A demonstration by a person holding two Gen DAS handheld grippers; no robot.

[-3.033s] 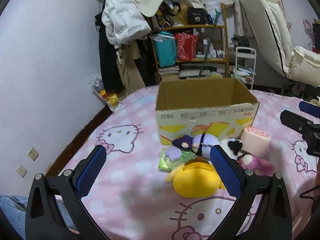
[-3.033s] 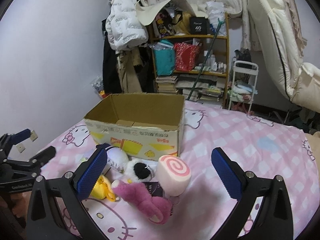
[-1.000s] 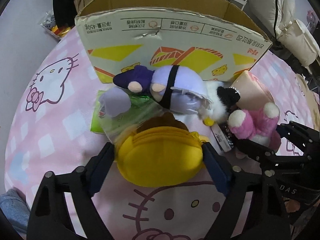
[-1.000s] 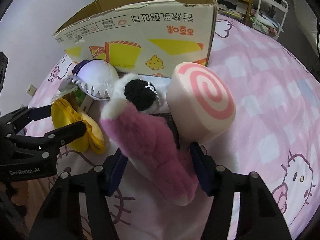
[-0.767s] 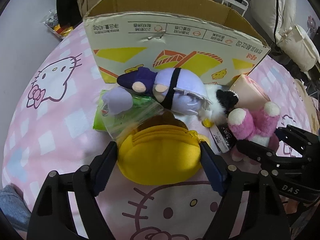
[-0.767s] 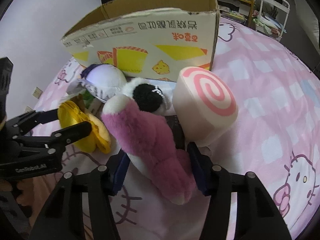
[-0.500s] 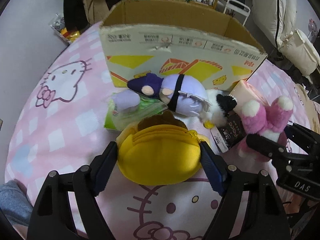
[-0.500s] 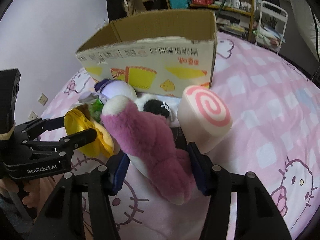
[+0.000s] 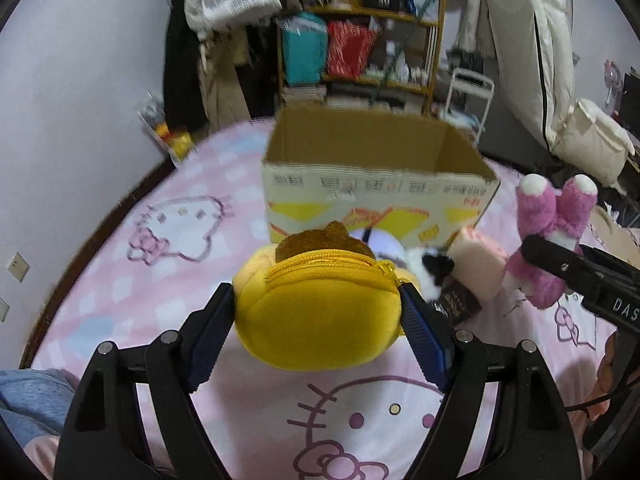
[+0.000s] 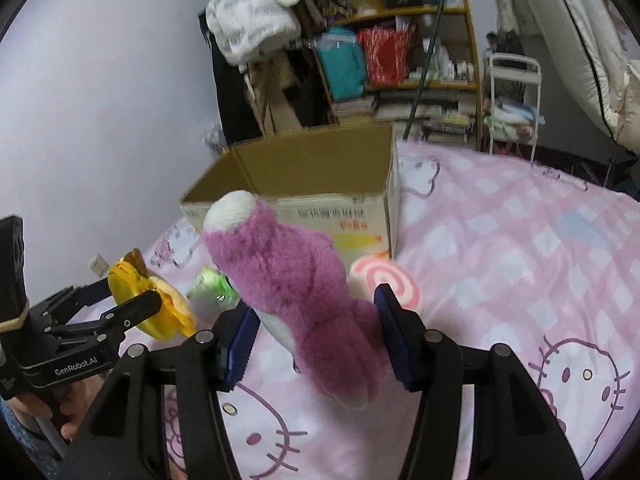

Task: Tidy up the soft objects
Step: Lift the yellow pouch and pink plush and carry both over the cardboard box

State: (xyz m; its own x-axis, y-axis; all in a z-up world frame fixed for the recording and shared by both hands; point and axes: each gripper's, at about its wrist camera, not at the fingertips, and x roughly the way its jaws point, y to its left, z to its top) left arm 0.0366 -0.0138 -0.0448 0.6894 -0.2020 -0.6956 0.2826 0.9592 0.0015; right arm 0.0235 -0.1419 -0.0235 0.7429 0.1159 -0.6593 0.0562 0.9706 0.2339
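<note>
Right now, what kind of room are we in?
Most likely a bedroom in a home: a bed with a pink cartoon-cat sheet, coats and a puffy jacket hanging by the wall, and a crowded shelf of bags and books behind the cardboard box.

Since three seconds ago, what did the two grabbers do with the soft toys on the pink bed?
The left gripper closed on the round yellow zippered plush pouch and lifted it off the pink checked bedspread. The right gripper closed on the fuzzy pink plush toy and raised it too. The open cardboard box, the pink swirl roll cushion and the other toys stayed put.
</note>
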